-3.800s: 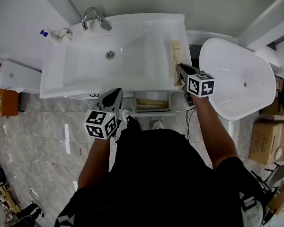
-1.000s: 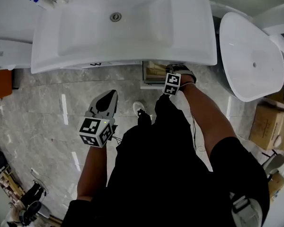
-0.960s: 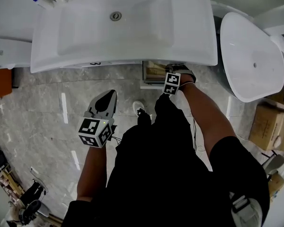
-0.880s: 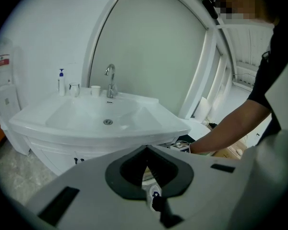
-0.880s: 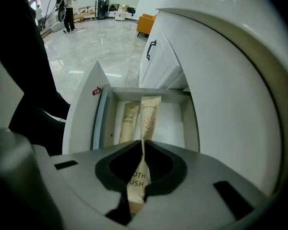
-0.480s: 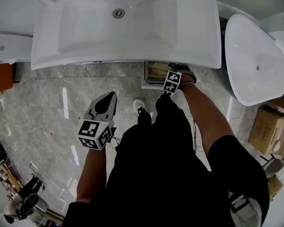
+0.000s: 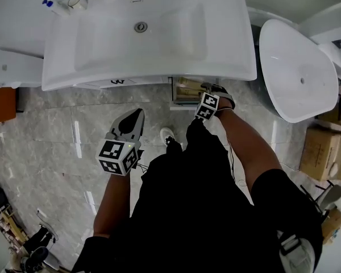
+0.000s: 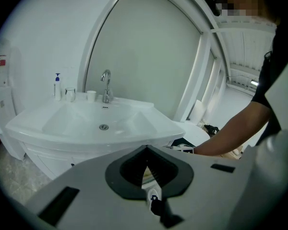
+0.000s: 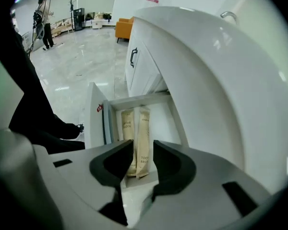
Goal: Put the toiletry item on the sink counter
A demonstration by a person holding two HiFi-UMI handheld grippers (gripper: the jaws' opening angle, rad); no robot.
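1. Below the basin, two tan toothbrush packets [image 9: 127, 138] lie side by side, touching, in an open white drawer [image 9: 169, 123]. Neither is on the sink counter [image 7: 230, 50].
2. Right gripper [image 9: 143, 148]: it points steeply down over the drawer. Its jaws stand apart, having just been opening. In the right gripper view they frame the packets' near ends, and the pads do not press on them.
3. Left gripper [image 8: 146, 151]: its jaws are together with nothing between them. It is held over the grey marbled floor [image 7: 57, 152], well apart from the drawer.
4. Back edge of the sink counter: a faucet [image 8: 105, 85], with a blue-capped bottle [image 8: 57, 86] and two small cups [image 8: 70, 94] to its left.
5. Right of the counter: a white oval tub [image 7: 295, 67].
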